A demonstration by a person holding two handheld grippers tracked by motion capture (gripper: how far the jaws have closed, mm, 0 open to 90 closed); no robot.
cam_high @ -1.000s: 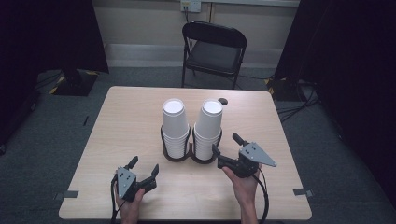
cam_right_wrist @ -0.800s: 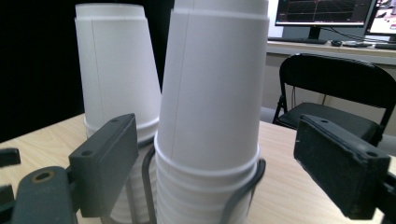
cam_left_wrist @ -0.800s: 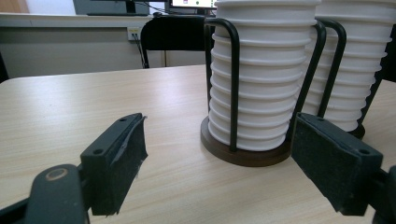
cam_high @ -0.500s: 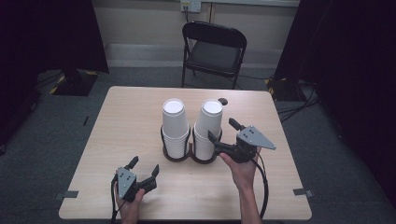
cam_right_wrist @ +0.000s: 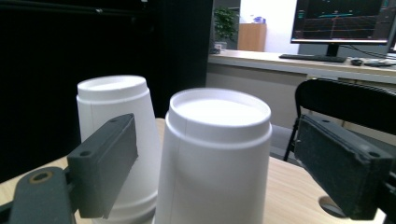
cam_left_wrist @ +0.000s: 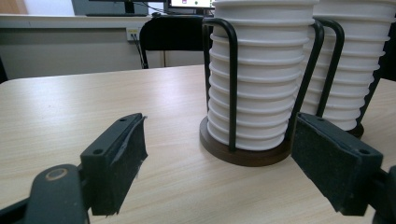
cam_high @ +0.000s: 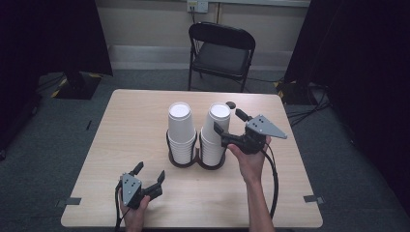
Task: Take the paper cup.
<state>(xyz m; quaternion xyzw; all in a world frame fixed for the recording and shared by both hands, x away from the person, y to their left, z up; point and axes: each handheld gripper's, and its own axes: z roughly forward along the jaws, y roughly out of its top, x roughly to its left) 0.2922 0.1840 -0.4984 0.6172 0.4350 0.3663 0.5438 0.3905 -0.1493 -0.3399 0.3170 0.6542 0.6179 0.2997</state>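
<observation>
Two stacks of upside-down white cups stand in a black wire holder (cam_high: 183, 159) at the table's middle: the left stack (cam_high: 180, 126) and the right stack (cam_high: 216, 126). My right gripper (cam_high: 228, 121) is open, raised to the top of the right stack, its jaws either side of the top cup (cam_right_wrist: 215, 154) without touching. The other stack (cam_right_wrist: 114, 107) stands beyond it. My left gripper (cam_high: 150, 171) rests open near the front left, pointing at the holder's dark base (cam_left_wrist: 243, 156) and the left stack (cam_left_wrist: 259, 84).
A black folding chair (cam_high: 221, 53) stands behind the table's far edge. A small dark round object (cam_high: 231, 104) lies on the table behind the right stack. Grey tape marks sit at the front corners (cam_high: 72, 201). Dark curtains flank the room.
My right gripper rose from table height and moved left and forward, up to the top of the right cup stack. The left gripper stayed put.
</observation>
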